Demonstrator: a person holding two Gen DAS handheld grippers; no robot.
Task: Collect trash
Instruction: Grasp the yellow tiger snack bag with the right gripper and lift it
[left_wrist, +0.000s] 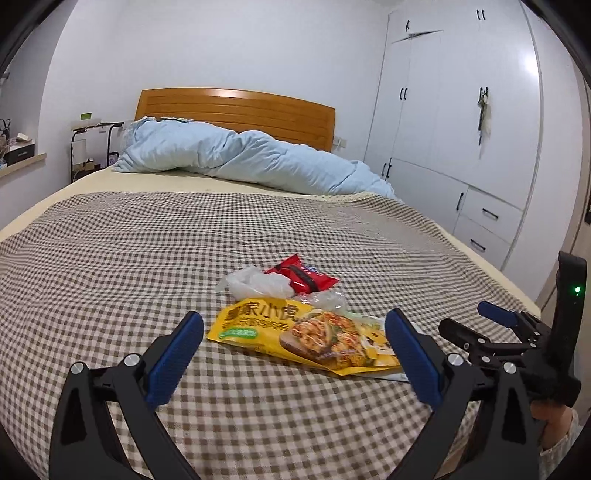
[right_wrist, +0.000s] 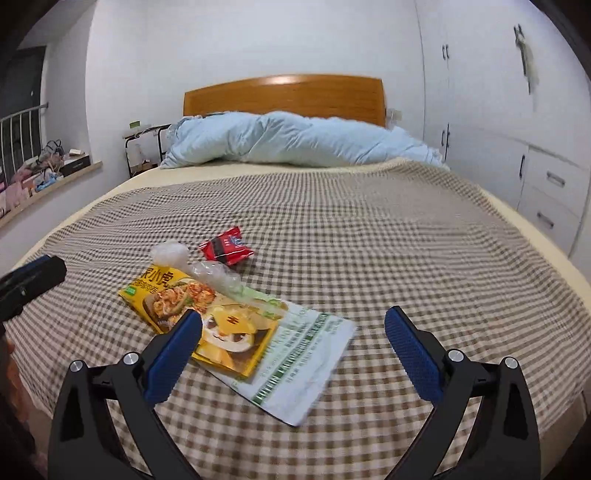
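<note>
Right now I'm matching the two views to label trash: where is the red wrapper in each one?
Left wrist: red wrapper sits just above centre, behind the yellow bag.
Right wrist: red wrapper sits left of centre, beyond the same bag.
Shared landmark: the wooden headboard.

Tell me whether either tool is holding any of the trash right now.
Nothing is held. The left tool and right tool are both open above the yellow snack bag on the bed.
</note>
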